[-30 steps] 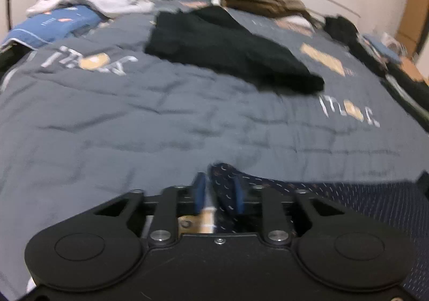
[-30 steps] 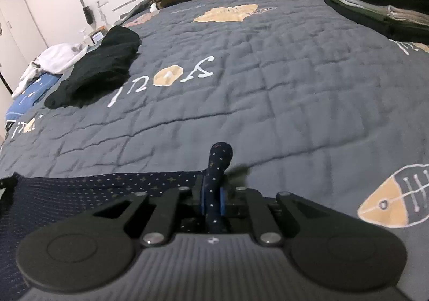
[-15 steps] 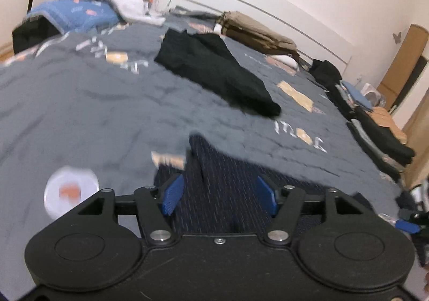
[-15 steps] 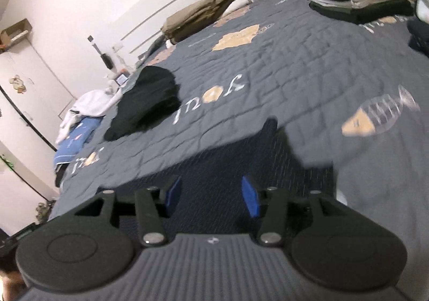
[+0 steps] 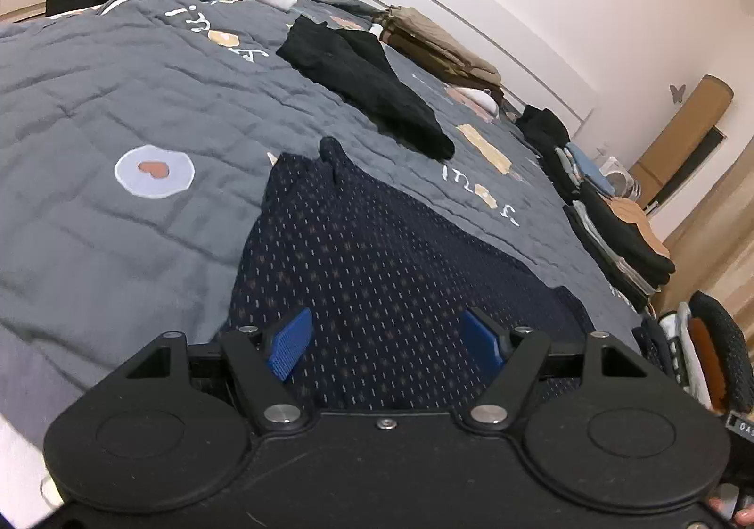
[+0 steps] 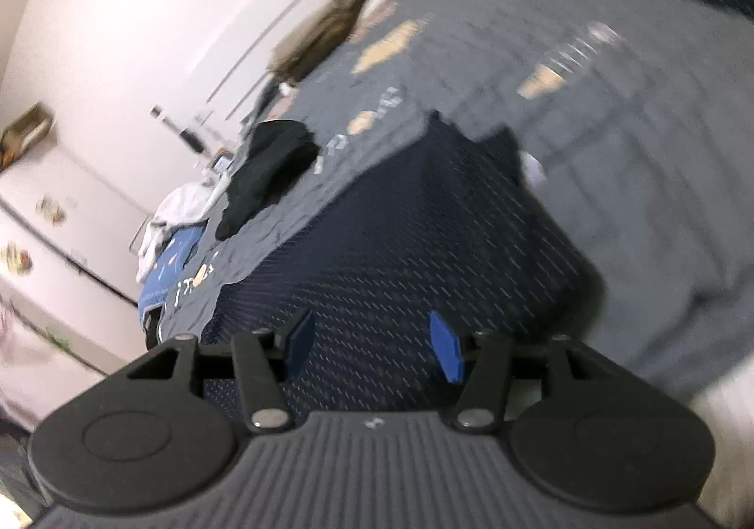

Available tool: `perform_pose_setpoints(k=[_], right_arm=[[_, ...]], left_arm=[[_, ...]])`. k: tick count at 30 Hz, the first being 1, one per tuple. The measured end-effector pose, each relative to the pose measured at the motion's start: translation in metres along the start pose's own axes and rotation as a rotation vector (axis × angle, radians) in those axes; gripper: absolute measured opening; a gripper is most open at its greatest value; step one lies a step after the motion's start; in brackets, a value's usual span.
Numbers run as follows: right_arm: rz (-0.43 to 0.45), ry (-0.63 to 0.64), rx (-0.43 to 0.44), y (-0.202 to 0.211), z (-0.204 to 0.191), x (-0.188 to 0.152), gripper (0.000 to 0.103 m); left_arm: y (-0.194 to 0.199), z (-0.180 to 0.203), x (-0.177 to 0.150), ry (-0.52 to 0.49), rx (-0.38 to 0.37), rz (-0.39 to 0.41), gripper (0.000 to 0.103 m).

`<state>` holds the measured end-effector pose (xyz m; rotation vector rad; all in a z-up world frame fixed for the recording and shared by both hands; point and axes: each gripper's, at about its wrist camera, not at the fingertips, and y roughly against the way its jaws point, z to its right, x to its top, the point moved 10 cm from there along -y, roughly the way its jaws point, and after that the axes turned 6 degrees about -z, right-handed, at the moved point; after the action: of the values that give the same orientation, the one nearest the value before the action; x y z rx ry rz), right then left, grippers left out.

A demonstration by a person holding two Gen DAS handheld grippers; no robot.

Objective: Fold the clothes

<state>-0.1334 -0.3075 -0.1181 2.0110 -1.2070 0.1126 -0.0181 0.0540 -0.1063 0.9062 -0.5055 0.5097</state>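
While both tools hang over the near edge of the bed, the navy patterned garment (image 5: pixel 377 255) lies spread flat on the grey quilt (image 5: pixel 118 104) directly ahead of and beneath them, its long axis running away from the near edge toward the headboard end, where a rumpled corner stands up slightly. The left gripper (image 5: pixel 384 340) has just been opening; its blue pads are well apart with nothing pinched, the cloth only lying below the gap. The right gripper (image 6: pixel 372 345) has likewise just been opening and grips nothing, its jaws parted over the same fabric (image 6: pixel 424 246), though that view is blurred. Each hand seems about equally near the cloth, one toward each side of it, so the coming fold likely depends on taking the near hem or the side edges and carrying them along that long axis. The garment looks thin and limp, woven with small pale dashes and tan crosses; the quilt is stitched and puckered, printed with fish and lettering. A black garment (image 5: pixel 367 81) lies crumpled farther up the bed, and folded stacks (image 5: pixel 612 222) line the right edge.
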Motion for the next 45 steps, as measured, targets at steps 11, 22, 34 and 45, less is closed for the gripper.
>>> perform_pose_setpoints(k=[11, 22, 34, 45], right_arm=[[0.005, -0.294, -0.002, -0.013, 0.049, -0.023, 0.054], [0.115, -0.464, -0.057, -0.040, 0.086, -0.016, 0.038], [0.219, -0.345, -0.157, -0.013, 0.080, -0.003, 0.015], [0.320, -0.103, -0.367, 0.035, 0.057, 0.014, 0.035]], left_arm=[[0.000, 0.013, -0.020, -0.045, -0.021, -0.023, 0.072], [-0.008, 0.013, -0.026, -0.073, 0.002, -0.051, 0.072], [-0.008, -0.006, -0.027, -0.020, 0.038, -0.069, 0.072], [0.013, -0.043, -0.039, 0.135, 0.113, -0.028, 0.072]])
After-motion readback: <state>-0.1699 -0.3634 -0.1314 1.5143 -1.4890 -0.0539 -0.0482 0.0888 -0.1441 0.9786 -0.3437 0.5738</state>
